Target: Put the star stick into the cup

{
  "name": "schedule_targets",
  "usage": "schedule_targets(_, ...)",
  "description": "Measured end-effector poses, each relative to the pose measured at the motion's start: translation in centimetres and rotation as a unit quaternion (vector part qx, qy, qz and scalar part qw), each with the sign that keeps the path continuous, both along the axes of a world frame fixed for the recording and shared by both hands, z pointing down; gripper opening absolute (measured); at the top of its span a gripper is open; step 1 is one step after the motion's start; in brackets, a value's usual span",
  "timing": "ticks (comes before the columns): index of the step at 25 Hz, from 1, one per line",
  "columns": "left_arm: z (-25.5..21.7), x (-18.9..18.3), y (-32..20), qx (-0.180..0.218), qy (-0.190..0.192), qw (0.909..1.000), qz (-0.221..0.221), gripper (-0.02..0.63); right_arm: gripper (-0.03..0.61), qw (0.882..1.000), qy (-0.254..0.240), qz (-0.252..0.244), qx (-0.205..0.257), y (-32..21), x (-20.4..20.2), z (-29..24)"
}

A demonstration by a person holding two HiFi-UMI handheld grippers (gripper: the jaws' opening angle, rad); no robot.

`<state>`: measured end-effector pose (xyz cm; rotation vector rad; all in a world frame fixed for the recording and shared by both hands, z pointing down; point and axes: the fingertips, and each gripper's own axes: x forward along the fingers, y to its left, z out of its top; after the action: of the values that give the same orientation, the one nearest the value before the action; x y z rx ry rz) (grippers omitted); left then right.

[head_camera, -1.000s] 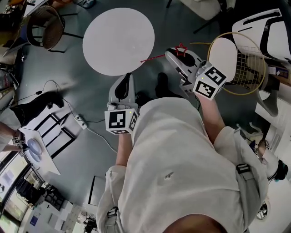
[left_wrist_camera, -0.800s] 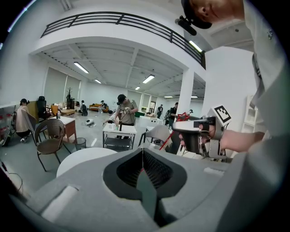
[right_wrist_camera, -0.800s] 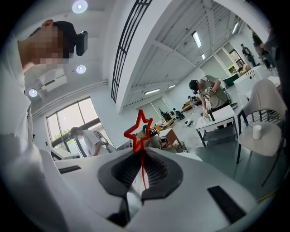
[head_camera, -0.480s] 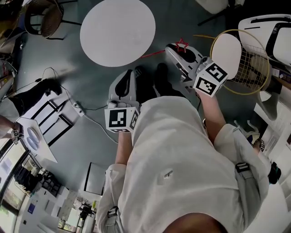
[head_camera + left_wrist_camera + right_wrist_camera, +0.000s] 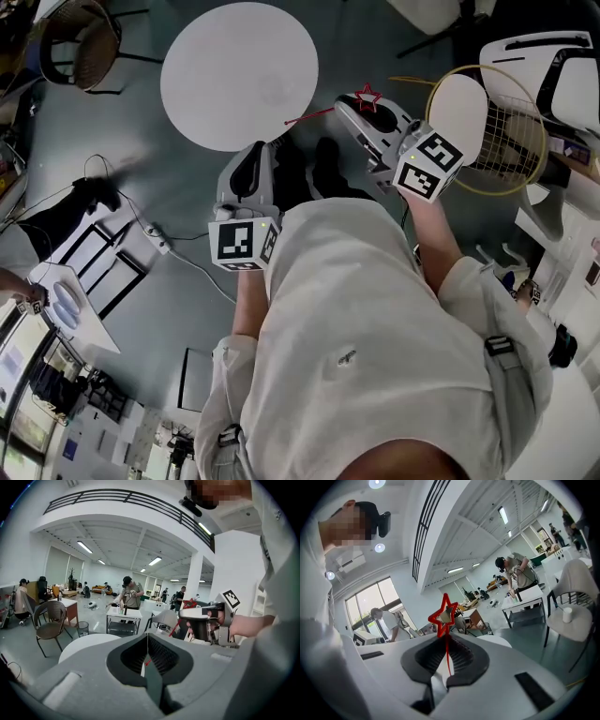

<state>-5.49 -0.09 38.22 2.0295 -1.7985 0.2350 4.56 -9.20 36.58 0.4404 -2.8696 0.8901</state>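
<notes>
Fingers, right: pads (image 5: 461, 657) of the right gripper (image 5: 351, 103) are pressed together on the star stick (image 5: 447, 645), low on its shaft; the star stands upright above the jaws.
Fingers, left: pads (image 5: 165, 656) of the left gripper (image 5: 251, 157) are together with nothing clamped; the stick's free end shows just beyond, apart.
Stick position: in the head view the star is at 1 o'clock, with the shaft running toward 9 o'clock and its tip against the round table (image 5: 234, 75) rim.
Cup: 1 small white cup-like item (image 5: 567, 615) stands at 3 o'clock in the right gripper view, on a side table (image 5: 581, 623); identity uncertain.
Done: stick in grip.
Left: carry to cup, lower shaft in, release.
</notes>
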Motion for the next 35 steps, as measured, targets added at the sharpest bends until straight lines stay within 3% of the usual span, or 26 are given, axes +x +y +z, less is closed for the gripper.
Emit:
schedule_targets(11,-1.6,-3.7,-2.3,0.04,0.003,0.999,0.017,0.012,0.021,0.999,0.012,0.03,0.042,-1.5,-1.5,-2.9)
schedule_targets(22,-0.7,-8.0,-5.3,0.04,0.02,0.9962,0.074,0.012,0.021,0.995,0.034,0.084,0.049,-3.2,-5.1,-2.7)
schedule_targets(30,0.5,-5.3,-6.0,0.02,0.023,0.992,0.122,0.012,0.021,0.99,0.047,0.131,0.028,-2.2,-1.7,-0.7)
schedule_targets(35,1.0,-5.9,-6.5,0.009,0.029,0.991,0.13,0.012,0.021,0.989,0.058,0.138,0.019,-2.7,-2.8,0.2)
